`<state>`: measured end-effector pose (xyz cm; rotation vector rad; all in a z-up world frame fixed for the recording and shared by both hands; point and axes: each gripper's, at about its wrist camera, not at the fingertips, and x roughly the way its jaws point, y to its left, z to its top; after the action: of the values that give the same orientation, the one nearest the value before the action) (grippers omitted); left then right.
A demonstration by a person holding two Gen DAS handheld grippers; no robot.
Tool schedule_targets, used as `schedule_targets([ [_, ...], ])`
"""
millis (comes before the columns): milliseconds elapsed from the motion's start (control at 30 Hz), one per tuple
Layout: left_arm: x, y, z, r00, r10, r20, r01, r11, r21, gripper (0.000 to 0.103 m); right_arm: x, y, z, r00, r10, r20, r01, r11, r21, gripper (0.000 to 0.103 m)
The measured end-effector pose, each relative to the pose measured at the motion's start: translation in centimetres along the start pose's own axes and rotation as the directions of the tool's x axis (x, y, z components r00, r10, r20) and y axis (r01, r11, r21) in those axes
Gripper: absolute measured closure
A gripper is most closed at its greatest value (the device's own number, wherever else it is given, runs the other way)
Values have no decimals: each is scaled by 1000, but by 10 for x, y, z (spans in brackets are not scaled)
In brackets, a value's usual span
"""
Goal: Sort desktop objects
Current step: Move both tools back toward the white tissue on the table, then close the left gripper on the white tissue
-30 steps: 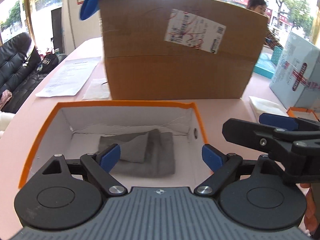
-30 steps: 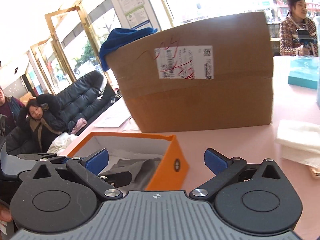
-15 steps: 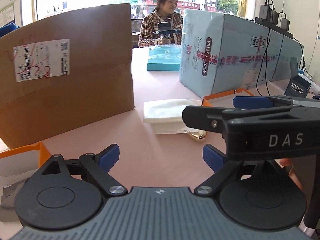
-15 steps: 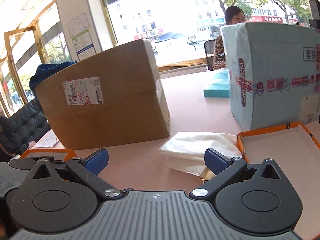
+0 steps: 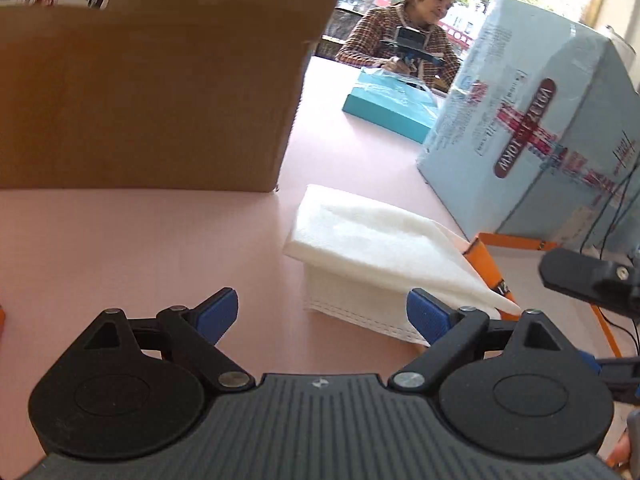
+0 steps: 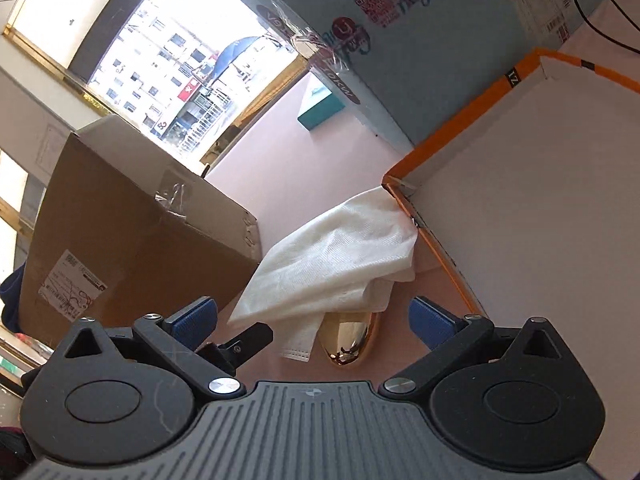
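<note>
Seen from the left wrist, the left gripper point(image 5: 322, 314) stood wide open and held nothing, its two blue fingertips point(image 5: 218, 314) spread apart over the bare pink table point(image 5: 140, 248). Beyond the left fingertip rose one brown cardboard box point(image 5: 152, 92). Ahead of the right fingertip, and just touching it in the view, lay one folded white cloth point(image 5: 376, 248) on a thin white pad. Right of the cloth came the corner of one orange tray point(image 5: 486, 264), with one large pale blue box point(image 5: 532, 128) behind it and one teal box point(image 5: 390, 104) farther back, in front of one seated person point(image 5: 404, 36).

From the right wrist, tilted, the right gripper point(image 6: 312, 322) was also wide open and empty. The same brown cardboard box point(image 6: 132, 240) stood beyond its left fingertip point(image 6: 194, 322). Between the fingertips lay the white cloth point(image 6: 332, 256), and under its near edge one shiny gold egg-shaped object point(image 6: 348, 340) rested on the table. Right of the right fingertip lay the orange tray point(image 6: 452, 136), its white floor bare, with the pale blue box point(image 6: 420, 12) behind.
</note>
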<state>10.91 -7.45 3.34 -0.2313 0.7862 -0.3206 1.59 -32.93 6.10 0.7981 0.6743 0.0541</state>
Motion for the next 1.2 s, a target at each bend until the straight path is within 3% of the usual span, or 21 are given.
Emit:
schedule_targets([
  [200, 10, 7, 3, 1000, -20, 16, 20, 1000, -19, 12, 14, -10, 4, 1000, -11, -7, 11, 1000, 22, 0],
  [333, 8, 11, 11, 996, -83, 16, 84, 992, -97, 12, 20, -6, 4, 1000, -3, -26, 3, 1000, 25, 0],
  [500, 0, 6, 23, 992, -78, 95, 91, 985, -145, 12, 20, 0, 5, 1000, 21, -4, -21, 998, 62, 0],
  [633, -4, 9, 28, 983, -123, 136, 153, 961, -232, 10, 19, -2, 8, 997, -66, 26, 63, 993, 97, 0],
  [800, 28, -9, 31, 993, -119, -8, 115, 972, -203, 7, 34, -3, 15, 995, -100, 17, 97, 987, 126, 2],
  [900, 47, -6, 26, 995, -97, -36, 89, 980, -180, 7, 46, 2, 21, 989, -144, 35, 143, 989, 36, 2],
  [1067, 48, -2, 27, 992, -114, -47, 105, 981, -162, 8, 57, -2, 29, 991, -131, 23, 132, 990, -41, 3],
  [1100, 47, -3, 26, 993, -107, -44, 99, 982, -158, 10, 58, -1, 28, 990, -140, 29, 142, 988, -63, 5],
  [1167, 45, -4, 26, 995, -90, -37, 83, 985, -149, 24, 62, 4, 25, 986, -165, 23, 167, 978, -127, 11],
  [1200, 44, -3, 25, 996, -82, -34, 76, 986, -146, 34, 64, 6, 23, 984, -178, 20, 179, 971, -159, 19],
])
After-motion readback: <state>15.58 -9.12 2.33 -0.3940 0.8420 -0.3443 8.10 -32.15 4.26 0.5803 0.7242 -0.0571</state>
